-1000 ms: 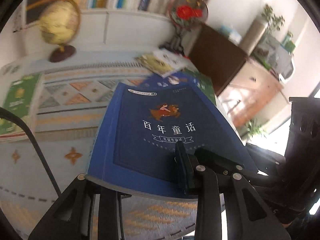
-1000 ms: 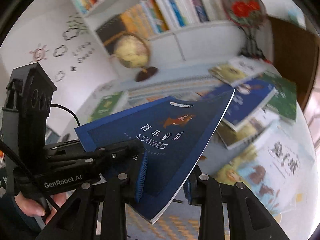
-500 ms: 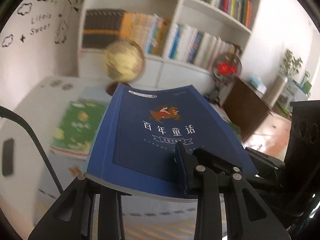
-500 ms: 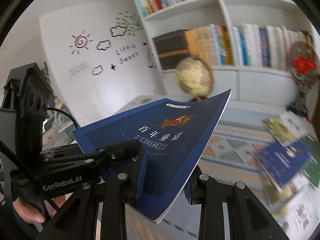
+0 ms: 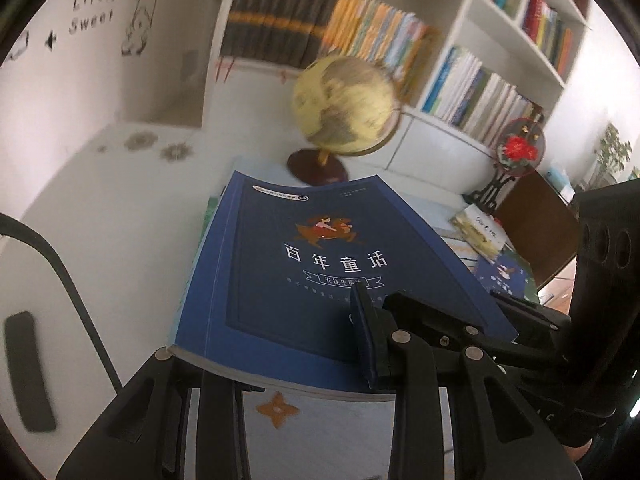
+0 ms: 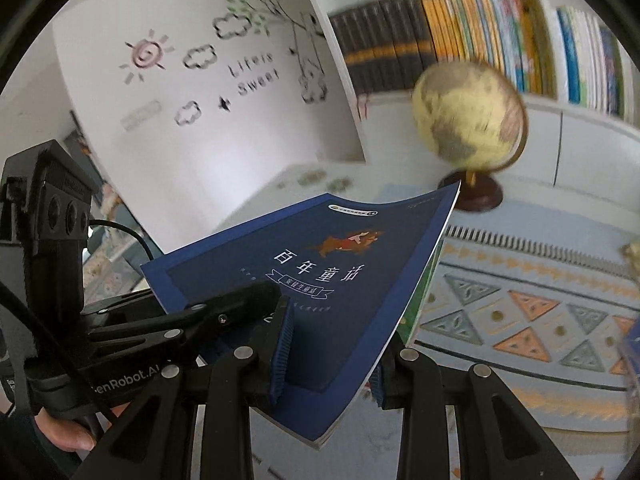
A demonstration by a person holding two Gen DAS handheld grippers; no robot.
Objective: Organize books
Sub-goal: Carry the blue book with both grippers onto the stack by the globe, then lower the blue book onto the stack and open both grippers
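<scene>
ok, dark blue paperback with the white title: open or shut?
Shut. The dark blue paperback shows its whole front cover, pages stacked under it, both hand-held grippers clamped on its near edge.

I see even, soft daylight in both views. The globe [image 5: 346, 106] and the bookshelf [image 6: 460, 36] smear with motion blur, while the blue book [image 5: 320, 276] stays sharp. Fisheye bending curves the edges, and black vignette fills the corners.

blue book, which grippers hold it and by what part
Both: the left gripper and right gripper clamp the blue book along its near bottom edge.
</scene>
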